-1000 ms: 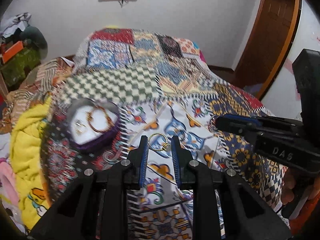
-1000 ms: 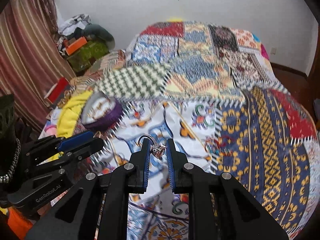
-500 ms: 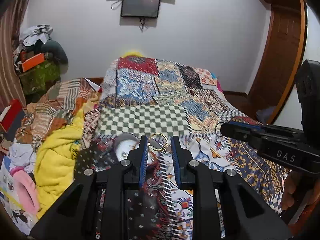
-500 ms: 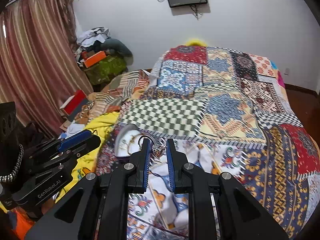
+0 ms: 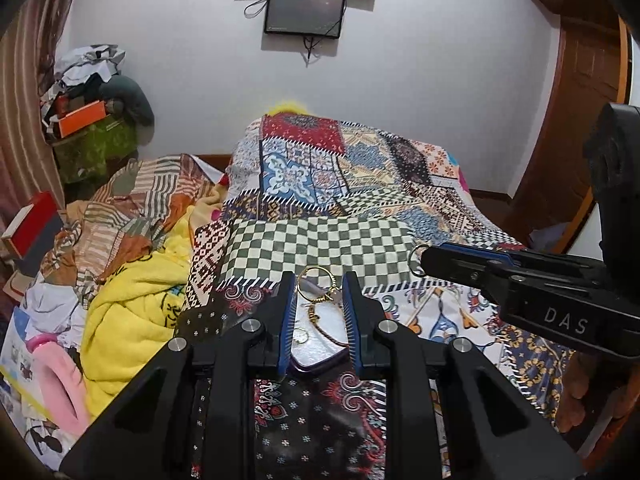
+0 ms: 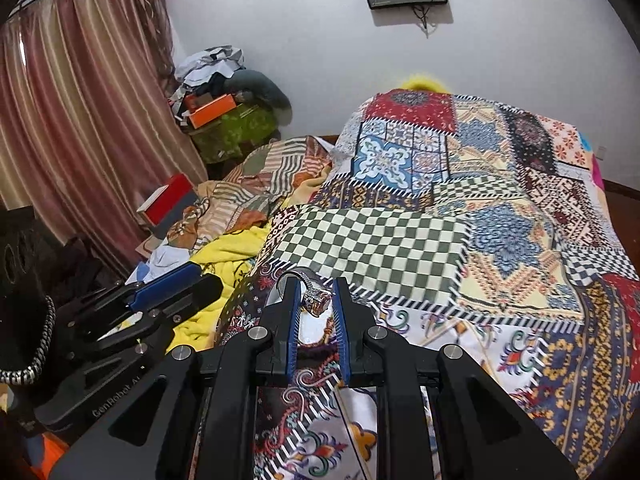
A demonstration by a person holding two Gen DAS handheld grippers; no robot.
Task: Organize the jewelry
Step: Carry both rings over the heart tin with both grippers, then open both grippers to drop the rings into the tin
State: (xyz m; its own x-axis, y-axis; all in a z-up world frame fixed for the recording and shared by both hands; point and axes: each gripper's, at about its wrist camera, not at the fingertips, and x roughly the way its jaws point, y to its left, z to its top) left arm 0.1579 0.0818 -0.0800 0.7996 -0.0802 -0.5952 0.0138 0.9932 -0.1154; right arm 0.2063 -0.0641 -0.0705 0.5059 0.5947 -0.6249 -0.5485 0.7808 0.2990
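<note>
My left gripper [image 5: 319, 286] is shut on a thin gold ring [image 5: 319, 285] and holds it just above the purple jewelry box [image 5: 320, 338], whose white inside holds a gold bangle and a small ring. My right gripper [image 6: 316, 300] is shut on a silver ring with an orange stone [image 6: 315, 302], above the same box [image 6: 316, 332], mostly hidden behind its fingers. In the left wrist view the right gripper [image 5: 424, 261] comes in from the right with the silver ring at its tip. The left gripper [image 6: 208, 280] shows at the left of the right wrist view.
The box lies on a patchwork bedspread [image 5: 344, 240]. A yellow blanket [image 5: 132, 292] and striped cloth are heaped at the bed's left side. Boxes and clothes [image 6: 220, 112] pile up by the curtain. A wooden door [image 5: 576, 120] stands at the right.
Both grippers moved left over the bedspread with their rings, from the white floral patch to above the jewelry box. Both views tilted up towards the wall.
</note>
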